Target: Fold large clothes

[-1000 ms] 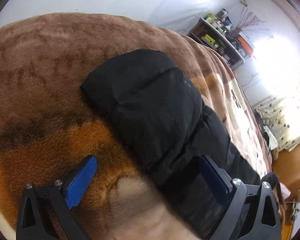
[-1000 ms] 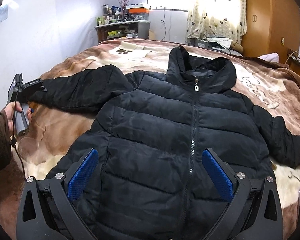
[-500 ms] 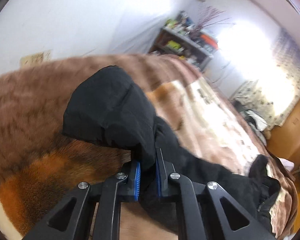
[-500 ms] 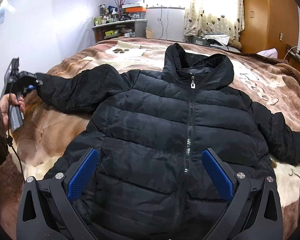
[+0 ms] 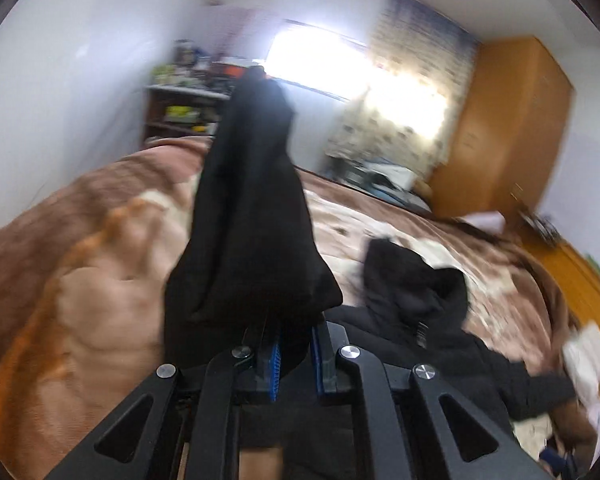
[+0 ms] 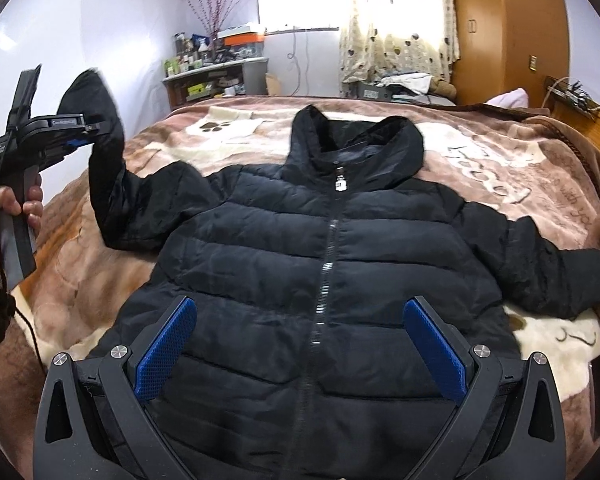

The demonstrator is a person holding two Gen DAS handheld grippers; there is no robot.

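The left gripper [image 5: 294,354] pinches the sleeve [image 5: 252,200] of the black puffer jacket [image 6: 324,264], the cuff standing upright beyond it. The right gripper [image 6: 300,344] hangs spread above the jacket's hem, which is cut off below. The jacket lies hood-away on the bed [image 6: 500,168].

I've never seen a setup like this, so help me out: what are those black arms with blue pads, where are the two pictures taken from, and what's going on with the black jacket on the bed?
No robot here: a person holds a hand-operated claw in each hand, with a wide-angle camera on each looking along its two fingers. One picture looks along the left claw, the other along the right claw.

A black puffer jacket lies zipped, front up, on a brown blanket covering a bed. The left claw is shut on the end of one sleeve and holds it up off the blanket; the right-hand view shows the person's hand gripping that tool. The right claw is open above the jacket's lower half, holding nothing.
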